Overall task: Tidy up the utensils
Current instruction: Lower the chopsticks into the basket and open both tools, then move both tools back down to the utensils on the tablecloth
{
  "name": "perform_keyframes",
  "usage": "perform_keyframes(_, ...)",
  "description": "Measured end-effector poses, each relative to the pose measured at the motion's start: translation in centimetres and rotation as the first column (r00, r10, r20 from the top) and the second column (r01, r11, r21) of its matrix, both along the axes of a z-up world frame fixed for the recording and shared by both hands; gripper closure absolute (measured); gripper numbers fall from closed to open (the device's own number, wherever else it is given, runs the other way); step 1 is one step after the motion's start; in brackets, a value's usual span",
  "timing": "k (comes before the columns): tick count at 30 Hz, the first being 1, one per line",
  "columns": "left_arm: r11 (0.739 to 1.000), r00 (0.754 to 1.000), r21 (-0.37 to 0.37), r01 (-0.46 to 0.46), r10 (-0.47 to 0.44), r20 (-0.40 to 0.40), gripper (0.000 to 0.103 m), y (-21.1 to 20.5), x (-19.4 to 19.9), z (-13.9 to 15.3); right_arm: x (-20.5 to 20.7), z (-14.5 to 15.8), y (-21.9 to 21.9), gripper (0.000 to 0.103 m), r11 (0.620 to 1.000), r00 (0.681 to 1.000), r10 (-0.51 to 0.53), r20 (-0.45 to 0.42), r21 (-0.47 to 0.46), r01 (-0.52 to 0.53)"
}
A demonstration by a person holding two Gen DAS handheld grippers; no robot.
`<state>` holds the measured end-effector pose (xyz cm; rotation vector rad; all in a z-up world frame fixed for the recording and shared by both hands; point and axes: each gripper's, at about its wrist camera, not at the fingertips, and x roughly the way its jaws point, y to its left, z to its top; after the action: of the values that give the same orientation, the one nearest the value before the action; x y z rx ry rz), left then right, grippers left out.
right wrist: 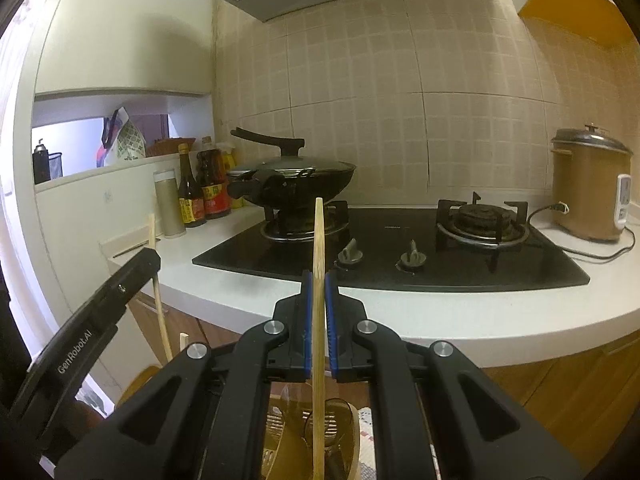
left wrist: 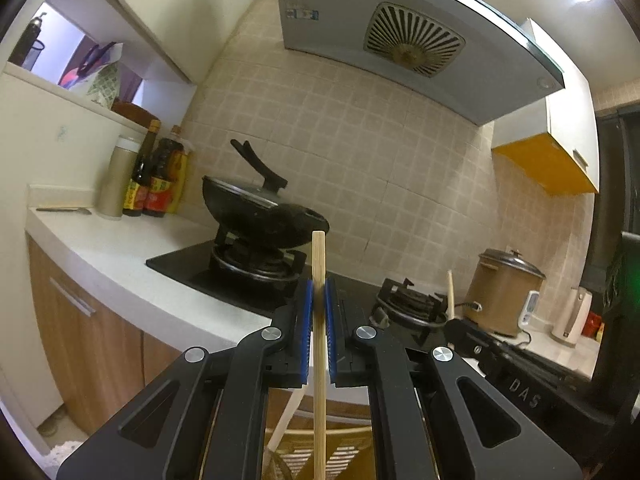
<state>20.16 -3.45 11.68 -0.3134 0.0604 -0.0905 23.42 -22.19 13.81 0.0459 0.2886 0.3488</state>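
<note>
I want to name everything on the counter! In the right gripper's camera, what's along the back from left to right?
Beige canister → dark sauce bottle → red-label bottle → black wok → bare burner → brown rice cooker.

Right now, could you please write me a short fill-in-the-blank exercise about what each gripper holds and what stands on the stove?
1. The left gripper is shut on an upright bamboo ____.
2. The black lidded wok sits on the stove's ____ burner, seen from the right wrist.
3. The brown rice cooker stands on the white ____.
4. The right gripper is ____ on its own pale bamboo chopstick.

Missing words: chopstick; left; countertop; shut
</note>
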Motion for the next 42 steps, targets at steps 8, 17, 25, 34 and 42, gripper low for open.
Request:
perform_keyframes(8, 1.0, 1.0, 0.003, -0.008, 0.008, -0.001, 0.099, 0.3, -0.1, -0.1, -0.5, 1.5, 0.4, 0.098, 1.0, 0.999, -0.011, 0.043, -0.003, 0.011)
perform_keyframes(17, 1.0, 1.0, -0.01, -0.012, 0.012, 0.01, 0.098, 0.6, 0.0, -0.7, -0.9, -0.9, 0.9, 0.098, 0.999, 0.996, -0.022, 0.086, -0.024, 0.024)
perform_keyframes(25, 1.0, 1.0, 0.013, -0.01, 0.01, 0.016, 0.098, 0.8, -0.9, -0.6, -1.9, -0.9, 0.1, 0.098, 1.0, 0.996, -0.016, 0.092, 0.001, 0.016)
perform_keyframes(34, 0.999, 1.0, 0.045, 0.01, -0.011, 0.011, 0.092, 0.8, -2.0, -0.7, -3.0, -1.7, -0.5, 0.098, 1.0, 0.998, -0.018, 0.056, -0.015, 0.019)
perform_keyframes(42, 0.999, 1.0, 0.03, 0.028, -0.028, -0.003, 0.068, 1.9, -4.4, 0.6, -5.1, -0.5, -2.7, 0.05, 1.0, 1.0, 0.007, -0.028, 0.01, -0.007)
